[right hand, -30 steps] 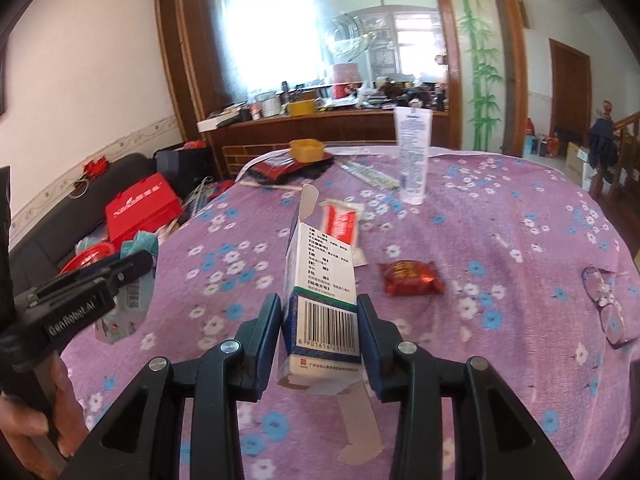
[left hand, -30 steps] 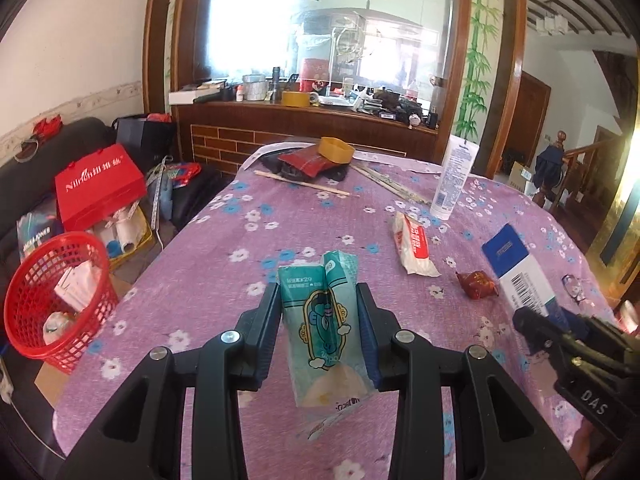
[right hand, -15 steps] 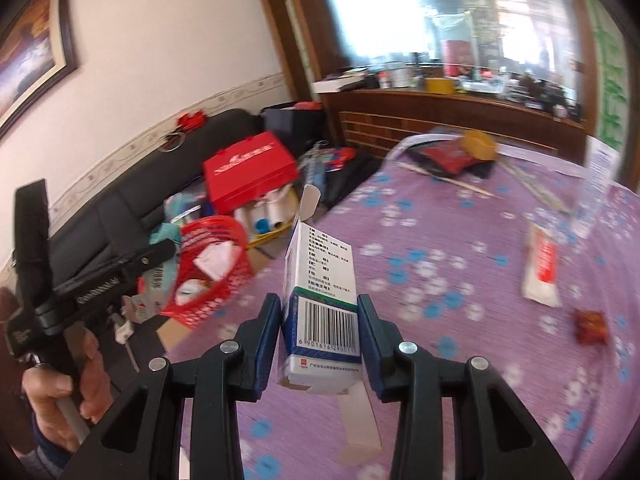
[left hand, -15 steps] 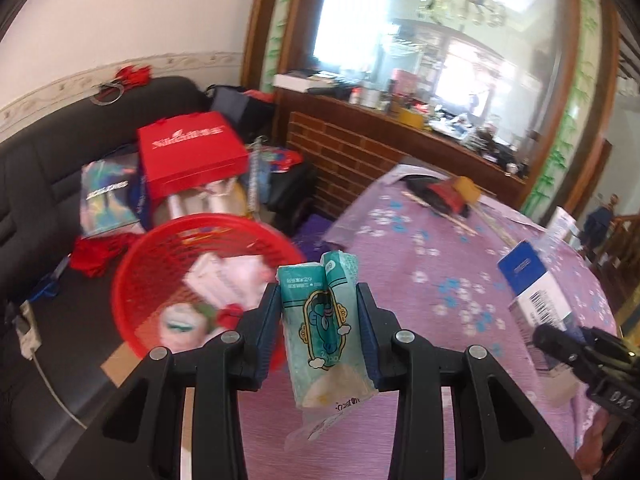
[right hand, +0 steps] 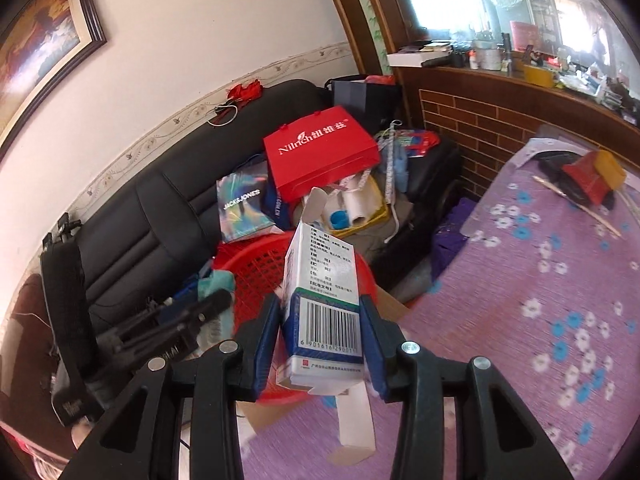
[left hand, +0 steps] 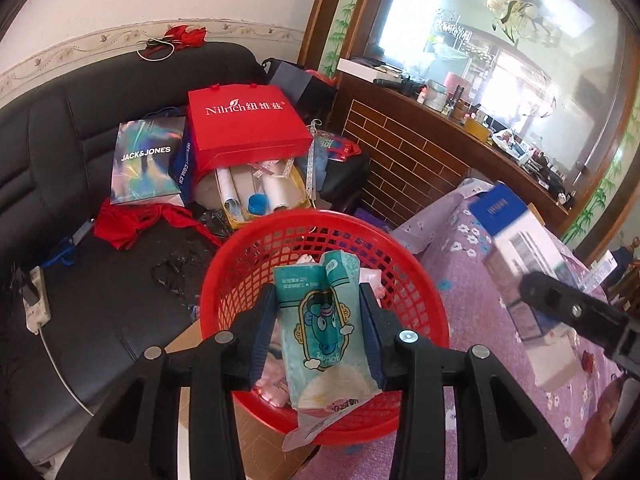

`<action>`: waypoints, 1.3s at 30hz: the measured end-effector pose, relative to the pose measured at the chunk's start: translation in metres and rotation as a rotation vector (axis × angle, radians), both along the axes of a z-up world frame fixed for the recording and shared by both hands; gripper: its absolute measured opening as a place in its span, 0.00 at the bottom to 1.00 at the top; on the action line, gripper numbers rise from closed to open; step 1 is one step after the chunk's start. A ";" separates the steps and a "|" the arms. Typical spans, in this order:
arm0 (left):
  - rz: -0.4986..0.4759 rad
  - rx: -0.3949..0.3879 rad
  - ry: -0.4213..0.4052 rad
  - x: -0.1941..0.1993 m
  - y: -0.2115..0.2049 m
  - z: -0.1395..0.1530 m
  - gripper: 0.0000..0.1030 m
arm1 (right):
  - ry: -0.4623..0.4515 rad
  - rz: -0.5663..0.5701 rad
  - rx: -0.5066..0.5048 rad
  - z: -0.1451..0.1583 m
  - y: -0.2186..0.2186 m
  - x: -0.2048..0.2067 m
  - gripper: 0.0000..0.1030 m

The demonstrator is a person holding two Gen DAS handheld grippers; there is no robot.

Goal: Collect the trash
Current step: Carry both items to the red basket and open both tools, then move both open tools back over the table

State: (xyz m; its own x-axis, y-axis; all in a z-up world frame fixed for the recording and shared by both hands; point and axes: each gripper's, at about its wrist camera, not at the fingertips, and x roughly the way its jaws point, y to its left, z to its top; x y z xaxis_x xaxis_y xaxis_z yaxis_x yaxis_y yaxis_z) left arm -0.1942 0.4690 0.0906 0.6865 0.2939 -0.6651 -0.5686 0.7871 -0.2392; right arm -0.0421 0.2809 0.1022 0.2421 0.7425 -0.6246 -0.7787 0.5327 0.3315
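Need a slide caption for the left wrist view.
Left gripper holds a teal tissue pack above the red mesh basket.

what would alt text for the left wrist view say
The left gripper holds a teal tissue pack over a red mesh basket that already has trash in it. Behind it is a black sofa with a red bag. At right, the right gripper holds a blue and white box above a purple floral tablecloth.

Left tongs [left hand: 320,332] and right tongs [right hand: 320,336], both clamped on loads.
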 end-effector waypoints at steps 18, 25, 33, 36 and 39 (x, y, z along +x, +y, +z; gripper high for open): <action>-0.099 0.034 -0.065 -0.002 -0.080 0.020 0.75 | 0.000 -0.151 0.016 -0.008 -0.108 0.009 0.63; -0.284 0.061 -0.015 0.035 -0.171 0.018 0.75 | 0.015 -0.354 -0.023 -0.022 -0.213 0.030 0.63; -0.502 0.071 0.035 0.081 -0.273 0.027 0.75 | 0.080 -0.722 -0.141 -0.041 -0.344 0.104 0.63; -0.547 0.056 0.049 0.095 -0.297 0.030 0.75 | 0.146 -0.785 -0.161 -0.060 -0.373 0.132 0.63; -0.568 0.052 0.067 0.107 -0.316 0.032 0.75 | 0.152 -0.815 -0.197 -0.072 -0.384 0.148 0.63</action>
